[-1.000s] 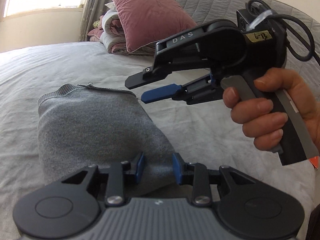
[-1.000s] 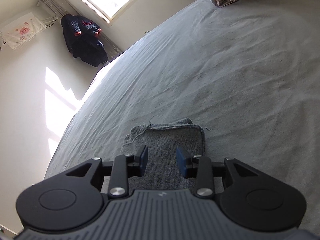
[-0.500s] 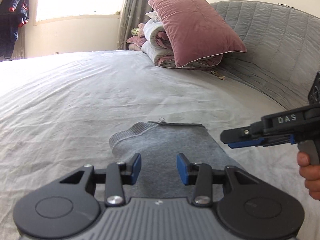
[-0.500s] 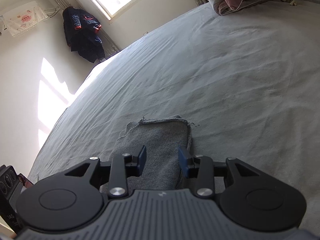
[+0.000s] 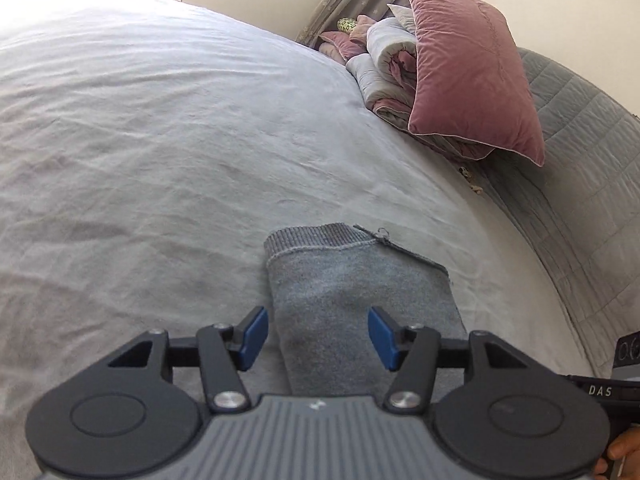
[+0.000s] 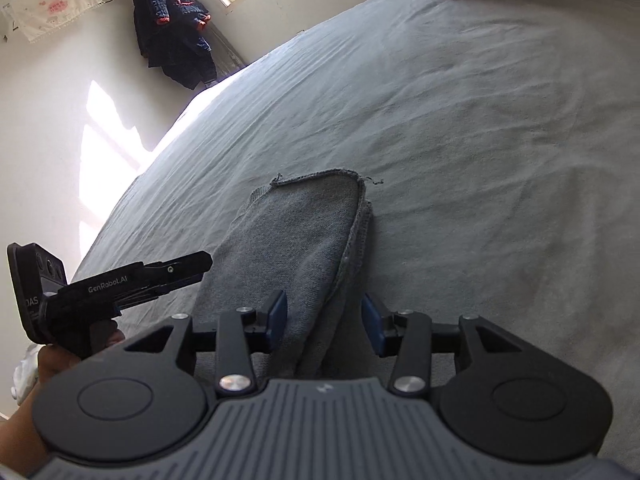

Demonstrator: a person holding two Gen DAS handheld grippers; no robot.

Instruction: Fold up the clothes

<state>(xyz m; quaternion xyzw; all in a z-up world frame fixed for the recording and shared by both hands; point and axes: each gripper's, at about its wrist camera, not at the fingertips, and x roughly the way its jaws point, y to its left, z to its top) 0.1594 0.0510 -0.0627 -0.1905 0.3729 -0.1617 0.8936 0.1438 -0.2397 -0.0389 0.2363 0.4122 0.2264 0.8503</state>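
- While both tools hang above it, the folded grey knit garment with a ribbed hem (image 5: 352,300) lies as a narrow stack on the pale grey bed sheet (image 5: 160,140), at 6 o'clock in each view.
- Left hand-held gripper (image 5: 318,334): blue pads spread apart, nothing between them; the garment's left fold edge lies just inside the left pad. Right hand-held gripper (image 6: 324,322): likewise spread wide and empty, straddling the garment's layered right edge.
- Stage: the compact stack fits either a finished fold or a pause before a further fold; the views do not settle which.
- Risk, judged: a pinch that catches only the top layer at the layered edge would peel the stack open.
- Risk, judged: soft knit on a wrinkled sheet can drag; a sideways pull would skew the stack or bunch the sheet.
- Risk, judged: the two tools are close together; converging on one edge could make them collide.
- Left wrist view only: the ribbed hem at 12 o'clock of the garment, the dusty-pink velvet pillow (image 5: 472,76) on rolled bedding at 1 o'clock, the grey quilted headboard (image 5: 580,200) at 3 o'clock.
- Right wrist view only: the separate layers along the right edge, the left tool seen side-on at 9 o'clock, the dark hanging jacket (image 6: 172,32) at 11 o'clock.
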